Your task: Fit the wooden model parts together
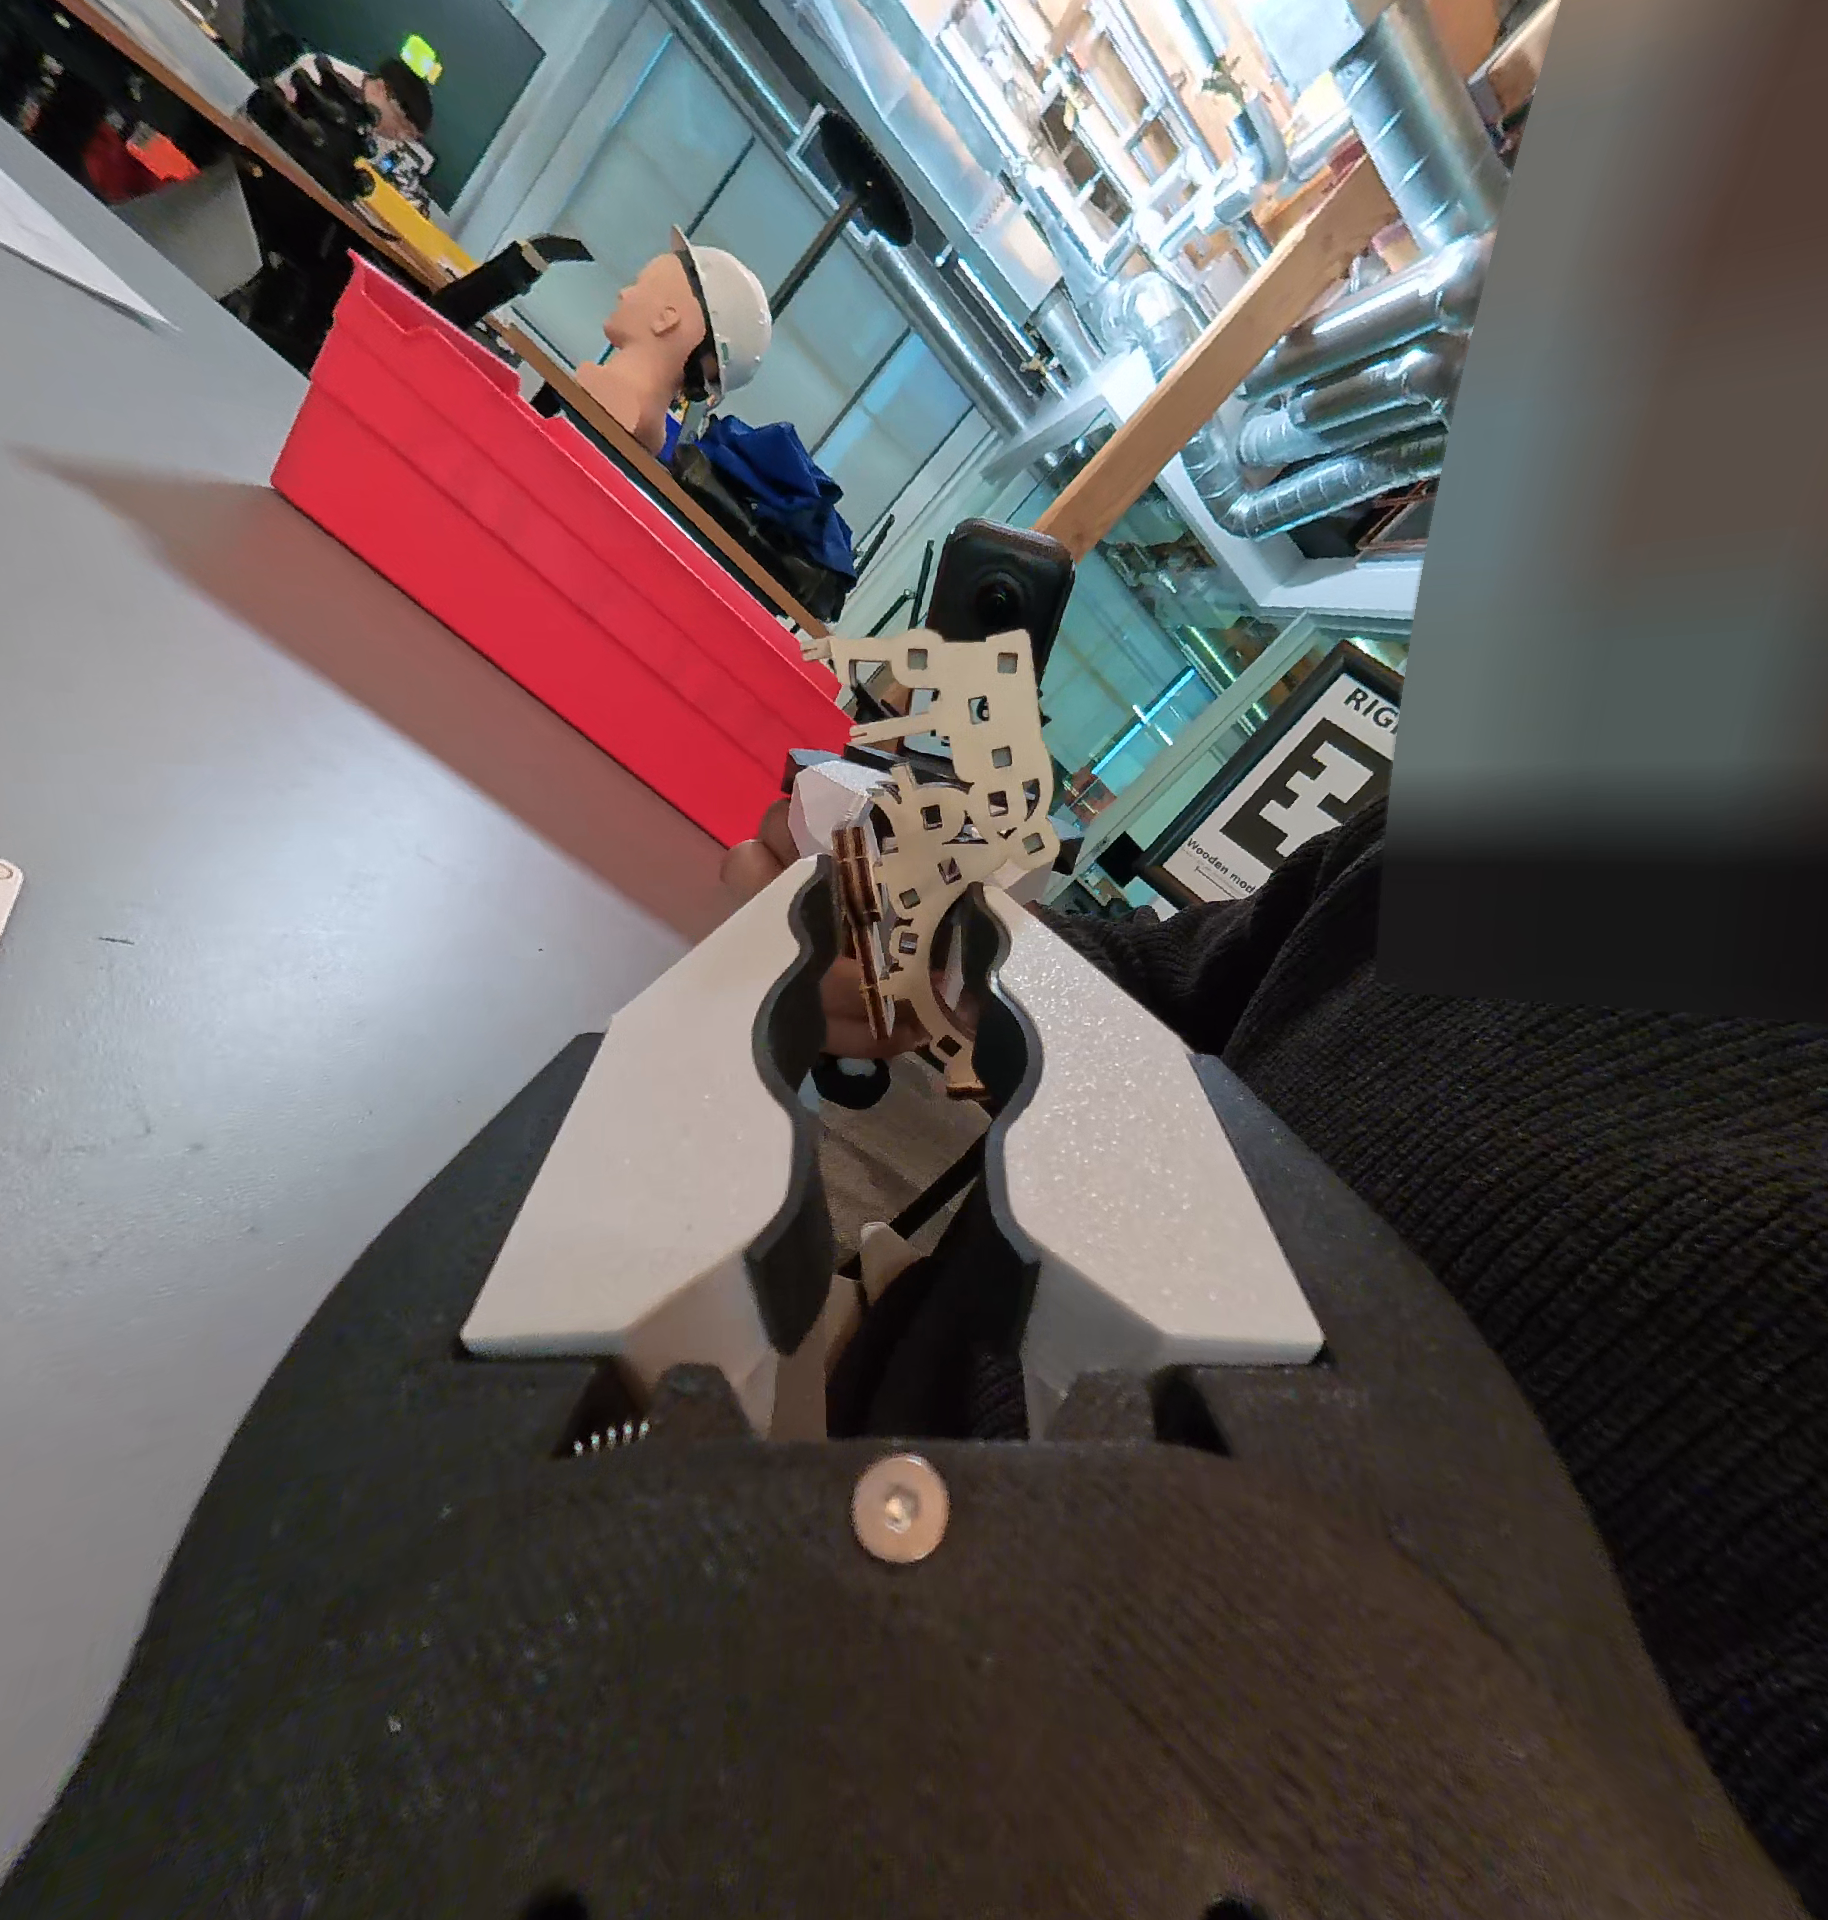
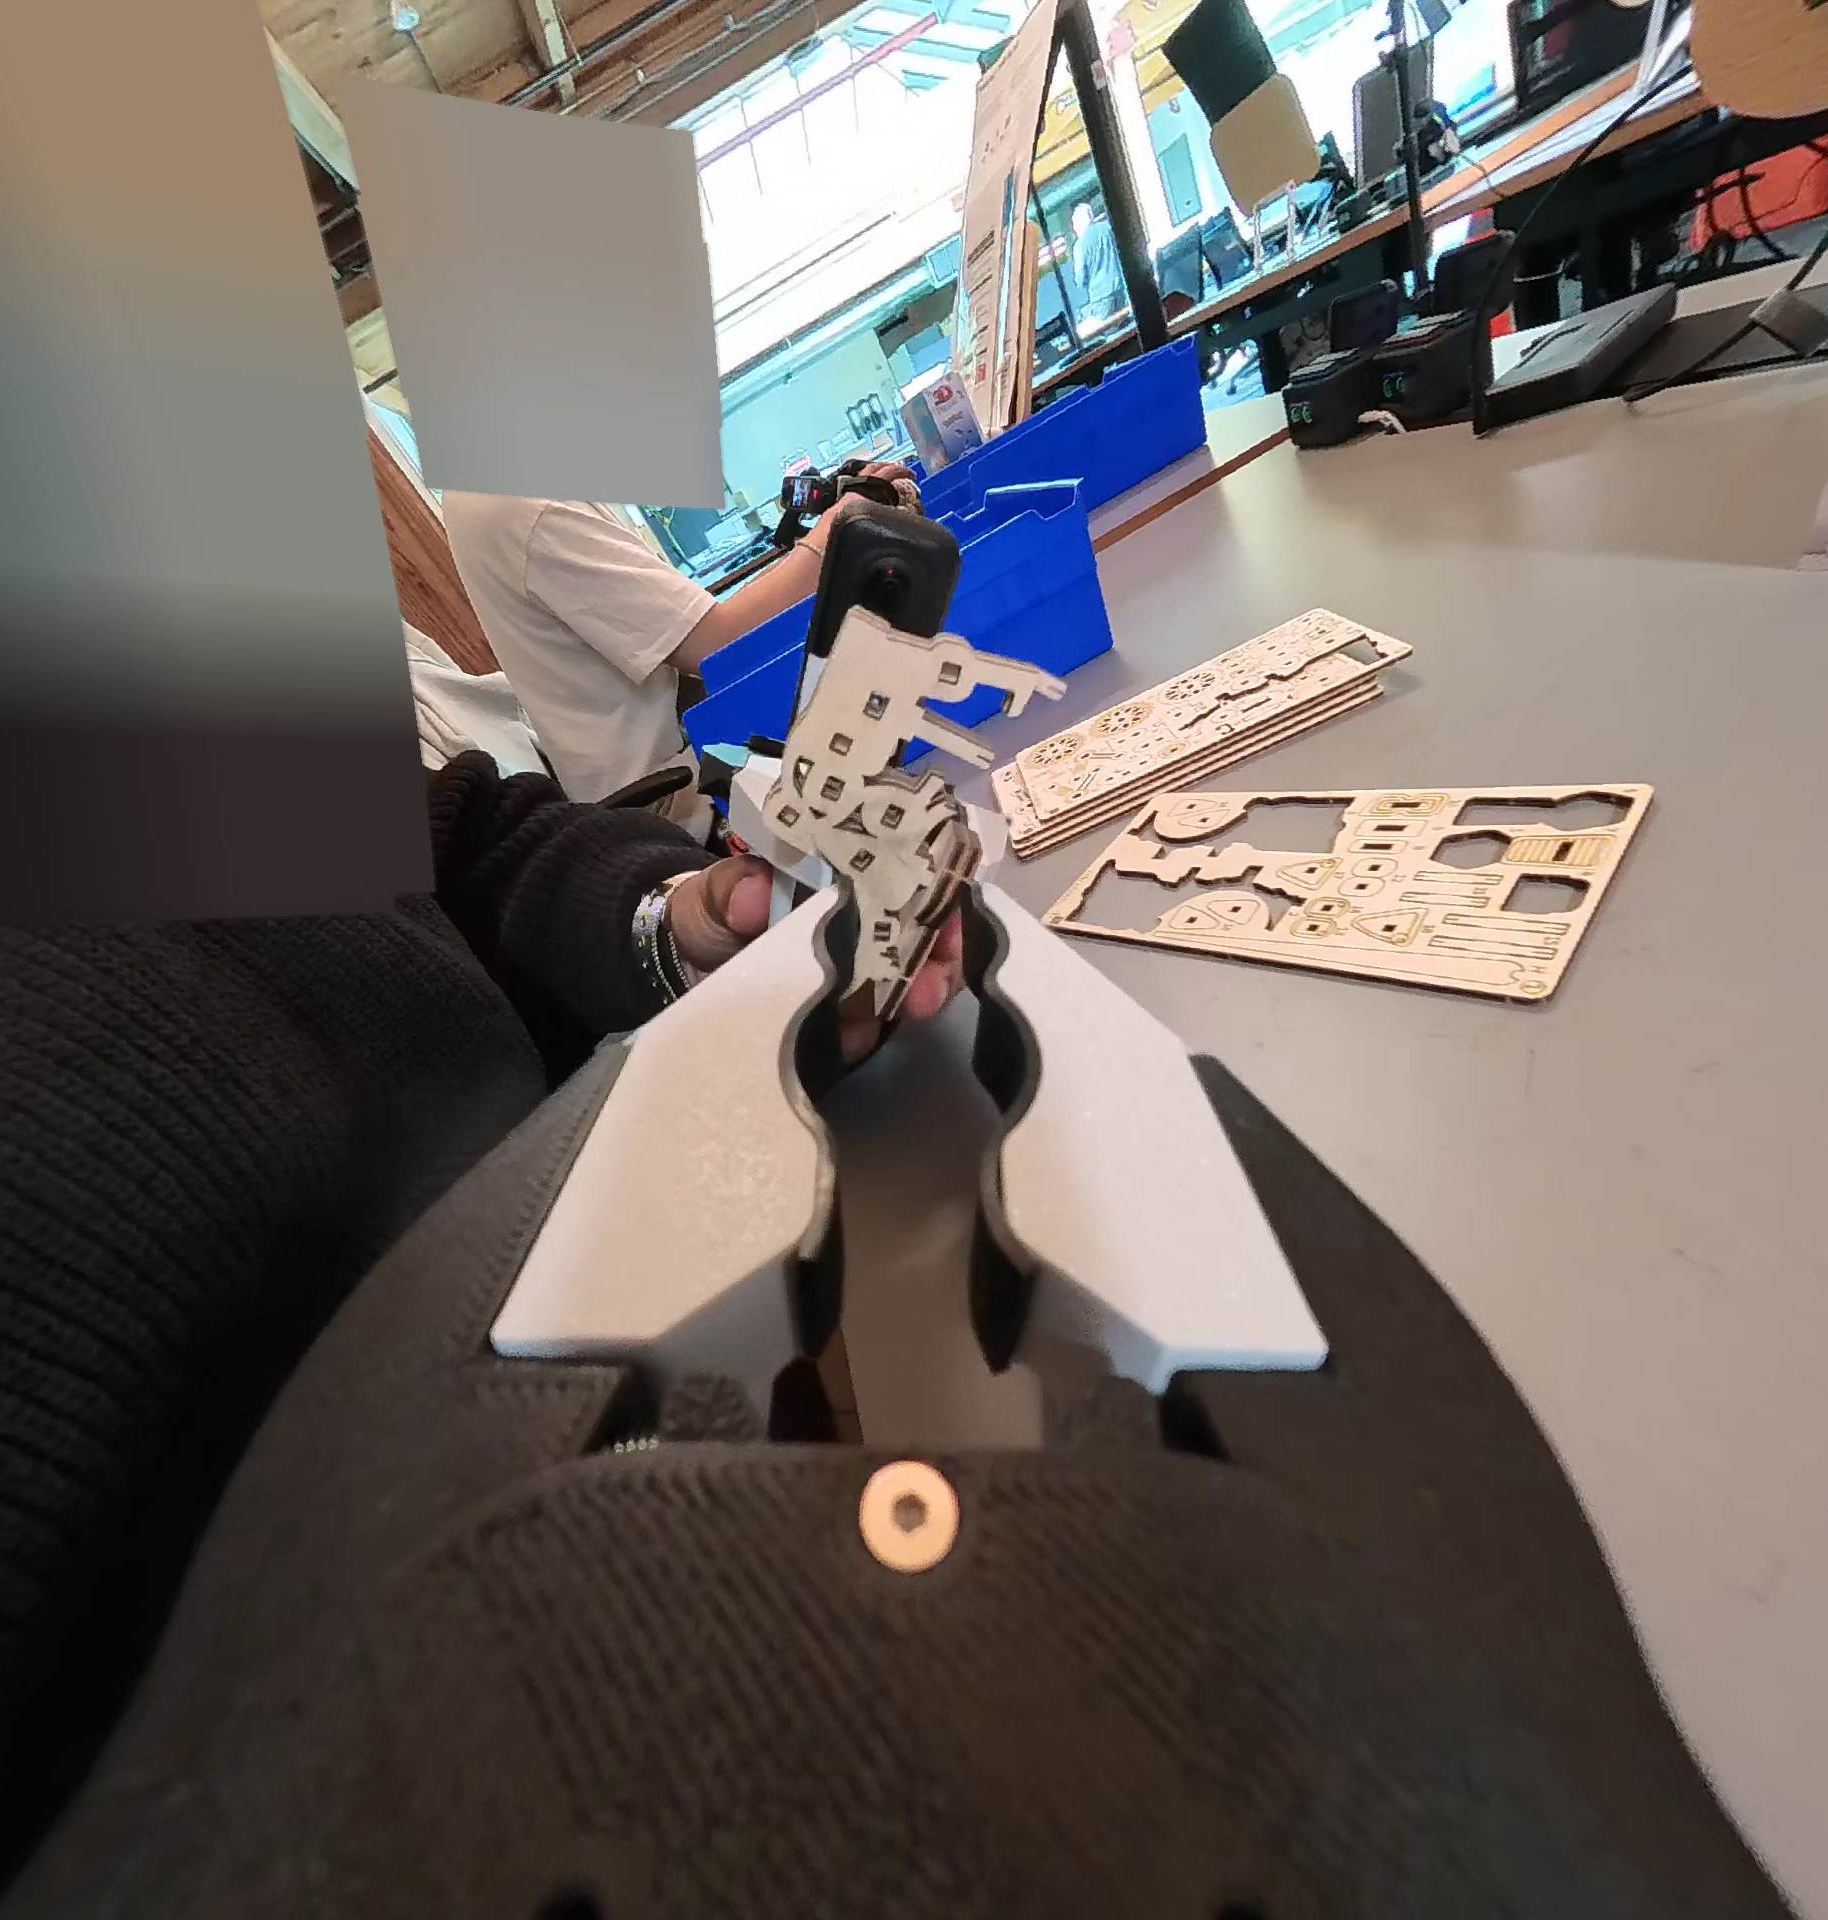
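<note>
A pale wooden model assembly (image 1: 977, 758), a flat plate with square holes joined to a stacked gear-like part (image 1: 856, 914), is held in the air between both grippers. My left gripper (image 1: 905, 914) is shut on its lower end. My right gripper (image 2: 905, 925) is shut on the same assembly (image 2: 868, 769) from the opposite side. Each view shows the other gripper's black camera behind the wood, in the left wrist view (image 1: 1003, 592) and in the right wrist view (image 2: 889, 582). Fingers of a hand (image 2: 733, 904) show behind the parts.
On the grey table (image 2: 1512, 1143), a stack of wooden part sheets (image 2: 1201, 727) and a punched-out sheet (image 2: 1357, 894) lie to the right. Blue bins (image 2: 993, 582) stand behind. A red bin (image 1: 536, 520) is at the left. A person in a white shirt (image 2: 577, 623) sits beyond. Less than 4 cm separates the two grippers' tips.
</note>
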A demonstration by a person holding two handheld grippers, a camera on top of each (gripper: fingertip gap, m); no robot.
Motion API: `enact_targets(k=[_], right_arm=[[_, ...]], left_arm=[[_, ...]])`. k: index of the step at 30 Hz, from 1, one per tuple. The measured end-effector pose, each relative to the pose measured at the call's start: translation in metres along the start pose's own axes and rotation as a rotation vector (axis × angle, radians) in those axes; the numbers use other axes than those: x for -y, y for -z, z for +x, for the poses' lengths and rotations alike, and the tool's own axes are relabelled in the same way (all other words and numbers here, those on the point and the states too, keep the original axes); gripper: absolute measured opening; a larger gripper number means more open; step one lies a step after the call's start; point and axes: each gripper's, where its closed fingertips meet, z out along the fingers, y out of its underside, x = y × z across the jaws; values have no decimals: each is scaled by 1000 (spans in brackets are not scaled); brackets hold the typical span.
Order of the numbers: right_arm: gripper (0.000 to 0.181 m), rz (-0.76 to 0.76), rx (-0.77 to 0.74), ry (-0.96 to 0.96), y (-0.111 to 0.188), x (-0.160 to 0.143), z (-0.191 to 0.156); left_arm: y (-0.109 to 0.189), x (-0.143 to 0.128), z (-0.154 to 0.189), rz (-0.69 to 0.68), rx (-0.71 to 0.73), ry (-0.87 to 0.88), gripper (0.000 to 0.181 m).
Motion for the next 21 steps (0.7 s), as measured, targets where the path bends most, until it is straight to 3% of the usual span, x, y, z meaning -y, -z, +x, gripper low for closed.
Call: enact_targets(k=[21], right_arm=[[19, -3, 17, -53, 2, 0, 1]], left_arm=[[-1, -1, 0, -2, -19, 61, 22]])
